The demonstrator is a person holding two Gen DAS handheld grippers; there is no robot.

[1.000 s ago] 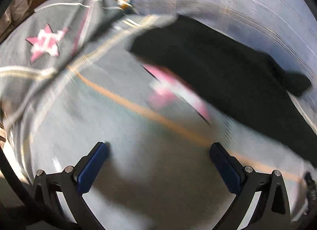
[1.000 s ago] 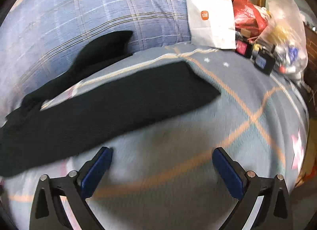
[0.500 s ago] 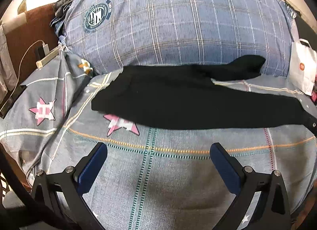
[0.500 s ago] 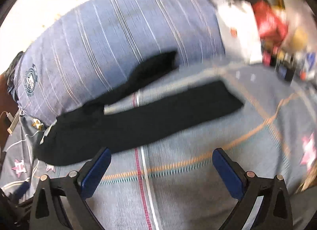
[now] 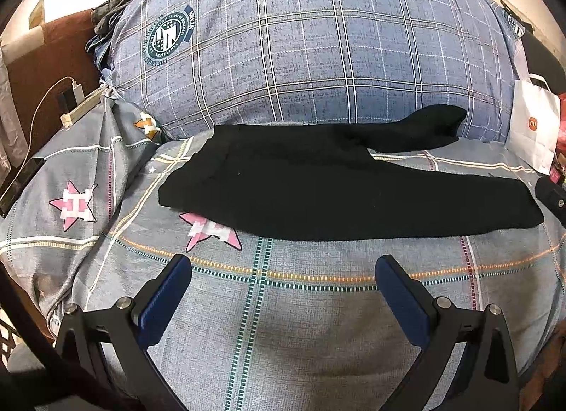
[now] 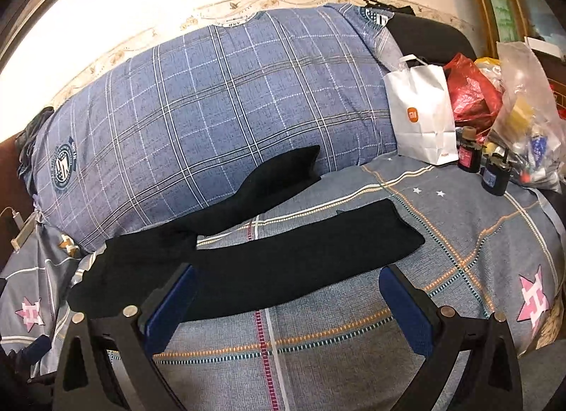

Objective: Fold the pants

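Left wrist view shows a big bed (image 5: 318, 322) with a grey-blue checked sheet that fills most of the frame. Pink stars are printed on the sheet. A fat blue plaid pillow (image 5: 318, 57) lies across the top half of the frame, at the far side of the bed. Black pants (image 5: 336, 195) lie flat across the middle of the frame, from left to right. One leg stretches to the right on the sheet, and the other leg bends up so its end rests against the pillow. A white paper bag (image 5: 534, 127) stands at the right edge, beside the pillow. A white power strip (image 5: 81, 106) sits at the left edge.

The left gripper (image 5: 283, 283) is at the bottom of the frame, just above the sheet and near the pants but not touching them. Its jaws are spread wide with nothing between them.

In the right wrist view, the right gripper (image 6: 286, 290) is low in the frame with its jaws wide apart too, holding nothing. The pants (image 6: 283, 258) show between and behind its blue pads. A red plastic bag (image 6: 470, 92) and a clear plastic bag (image 6: 523, 110) sit at the upper right, next to the white paper bag (image 6: 421, 110).
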